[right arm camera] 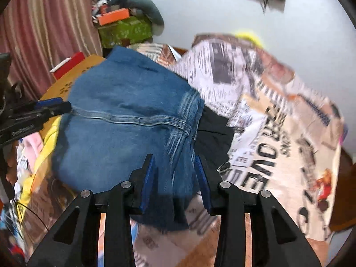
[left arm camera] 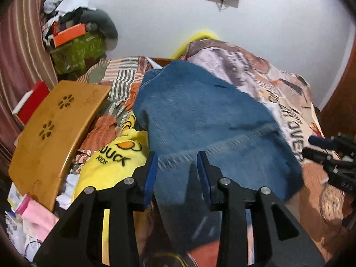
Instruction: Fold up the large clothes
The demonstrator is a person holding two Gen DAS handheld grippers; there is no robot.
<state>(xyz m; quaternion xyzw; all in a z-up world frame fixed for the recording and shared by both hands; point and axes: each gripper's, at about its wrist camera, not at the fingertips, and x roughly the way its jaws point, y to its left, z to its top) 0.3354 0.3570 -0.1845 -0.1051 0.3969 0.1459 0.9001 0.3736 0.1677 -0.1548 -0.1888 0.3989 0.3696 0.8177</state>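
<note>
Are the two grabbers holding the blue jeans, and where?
Denim of the blue jeans lies between each gripper's open-looking fingers, left gripper and right gripper, near the closest edge. Whether either really pinches it cannot be told.

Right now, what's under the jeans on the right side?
A black garment pokes out from under the jeans at their right edge, lying on the printed bedspread. How far it extends beneath the denim is hidden.

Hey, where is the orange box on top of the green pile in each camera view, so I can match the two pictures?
Left wrist view: the orange box is upper left, on the green bag, by the striped curtain.
Right wrist view: the orange box is near the top, left of centre, on the green bag.
Shared landmark: the blue jeans fill the middle of both.
</note>
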